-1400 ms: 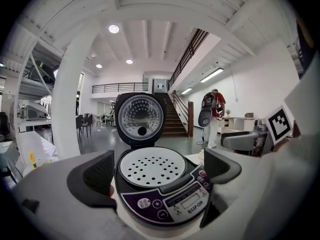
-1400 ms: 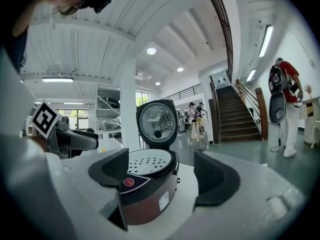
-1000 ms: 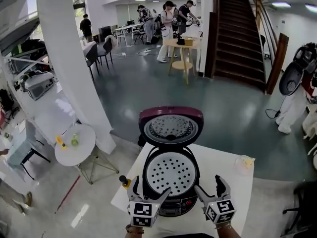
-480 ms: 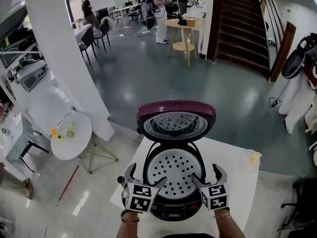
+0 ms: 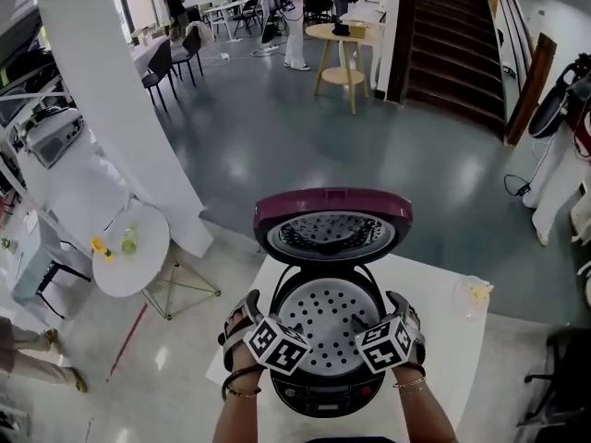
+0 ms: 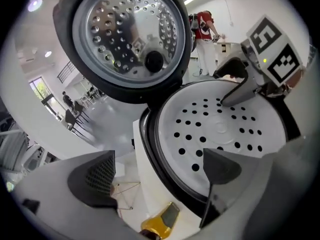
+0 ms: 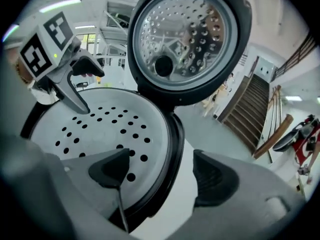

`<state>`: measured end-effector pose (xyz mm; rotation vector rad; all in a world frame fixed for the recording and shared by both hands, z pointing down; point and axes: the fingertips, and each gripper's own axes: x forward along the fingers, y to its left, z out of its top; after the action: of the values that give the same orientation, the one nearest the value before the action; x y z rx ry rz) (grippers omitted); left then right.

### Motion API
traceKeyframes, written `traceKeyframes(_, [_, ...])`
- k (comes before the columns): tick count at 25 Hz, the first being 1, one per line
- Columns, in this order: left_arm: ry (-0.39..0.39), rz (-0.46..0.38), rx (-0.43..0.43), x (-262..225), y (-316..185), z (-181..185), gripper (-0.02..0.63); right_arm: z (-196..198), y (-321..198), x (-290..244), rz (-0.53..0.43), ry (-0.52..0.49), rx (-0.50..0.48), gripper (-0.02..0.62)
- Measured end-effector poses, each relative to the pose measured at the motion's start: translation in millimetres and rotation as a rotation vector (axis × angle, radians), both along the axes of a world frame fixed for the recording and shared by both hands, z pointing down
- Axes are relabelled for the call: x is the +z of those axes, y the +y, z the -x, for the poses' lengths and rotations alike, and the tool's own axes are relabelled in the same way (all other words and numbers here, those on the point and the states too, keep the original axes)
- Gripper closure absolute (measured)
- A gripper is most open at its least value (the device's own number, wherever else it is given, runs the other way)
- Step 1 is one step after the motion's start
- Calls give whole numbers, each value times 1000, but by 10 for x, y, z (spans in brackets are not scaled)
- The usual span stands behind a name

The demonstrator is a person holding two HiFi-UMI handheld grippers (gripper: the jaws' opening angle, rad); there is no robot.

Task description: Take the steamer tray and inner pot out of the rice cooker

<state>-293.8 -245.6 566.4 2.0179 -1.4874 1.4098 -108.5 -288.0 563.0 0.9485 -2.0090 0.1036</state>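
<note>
The rice cooker (image 5: 325, 390) stands on a white table (image 5: 443, 358) with its maroon lid (image 5: 330, 213) up. The white perforated steamer tray (image 5: 326, 314) lies in its mouth and hides the inner pot. My left gripper (image 5: 271, 317) is open at the cooker's left rim. In the left gripper view (image 6: 157, 174) one jaw is outside the rim and the other over the tray (image 6: 225, 129). My right gripper (image 5: 380, 314) is open at the right rim. In the right gripper view (image 7: 162, 174) it straddles the rim the same way, one jaw over the tray (image 7: 100, 129).
A small yellow object (image 6: 160, 226) lies on the table just left of the cooker. A clear cup (image 5: 474, 295) stands near the table's right edge. A round white side table (image 5: 129, 252) is on the floor to the left. People stand far back in the hall.
Both grippers have moved forward from the cooker's front to its left and right rims, turning inward. The head view has tilted down a little.
</note>
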Motion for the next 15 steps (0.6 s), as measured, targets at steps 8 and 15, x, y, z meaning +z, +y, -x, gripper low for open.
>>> traceKeyframes(8, [-9, -39, -14, 38, -72, 37, 104, 4, -32, -27, -25, 19, -46, 315])
traceKeyframes(15, [-33, -64, -42, 20, -91, 94, 138, 47, -33, -238, -153, 12, -37, 489])
